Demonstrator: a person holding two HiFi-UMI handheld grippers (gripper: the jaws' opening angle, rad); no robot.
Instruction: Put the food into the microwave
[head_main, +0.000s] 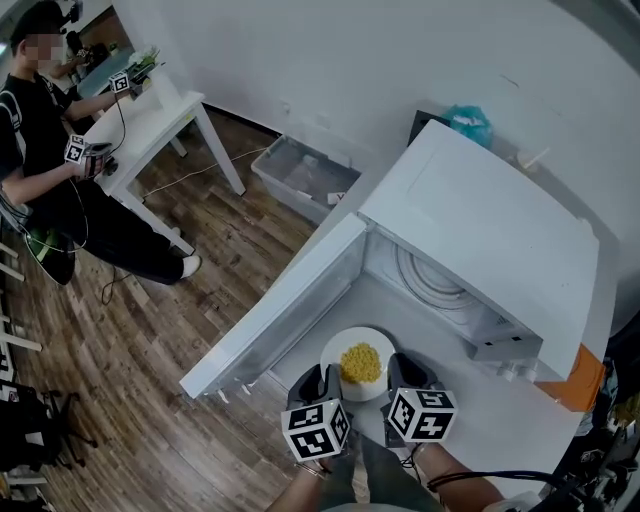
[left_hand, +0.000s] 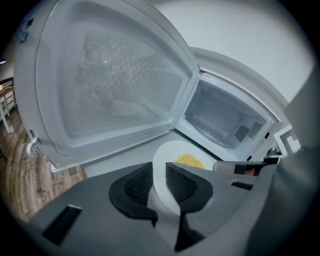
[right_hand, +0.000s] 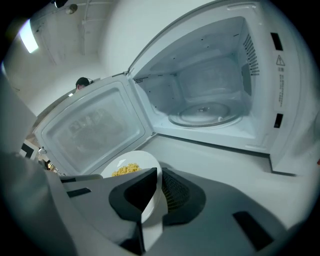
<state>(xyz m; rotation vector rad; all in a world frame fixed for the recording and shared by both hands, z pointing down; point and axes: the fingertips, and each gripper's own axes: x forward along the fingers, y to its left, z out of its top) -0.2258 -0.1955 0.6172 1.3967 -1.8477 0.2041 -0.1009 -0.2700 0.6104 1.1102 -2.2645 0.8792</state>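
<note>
Both your grippers are on the plate (head_main: 338, 348), one at each side.

Left gripper (left_hand: 160, 184): jaws narrow, clamped on the plate's left rim. The white edge runs up between the ribbed pads.

Right gripper (right_hand: 152, 192): the same on the right rim, jaws nipped onto the thin edge.

In the head view the two grippers sit close together at the near side of the plate, marker cubes toward you.

Food (head_main: 361, 361): a yellow, grainy heap in the middle of the plate, clear of both clamped rims.

Plate position: outside the microwave (head_main: 500, 230), just before its open mouth and over the white worktop (head_main: 490, 425). You cannot tell from these views whether it rests on the worktop or is held off it.

Door (head_main: 275, 310): hinged on the left and swung wide. Its far end stands out over the wooden floor (head_main: 130, 330). The plate lies between the door and the cavity, near the hinge side.

Inside the cavity a glass turntable (right_hand: 205, 115) lies flat on the bottom, and there are vent holes in the right wall.

Background, far left: a person (head_main: 60, 170) sits at a white table (head_main: 160, 115), holding marker-cube grippers. A clear bin (head_main: 300, 175) stands on the floor between that table and the microwave.
</note>
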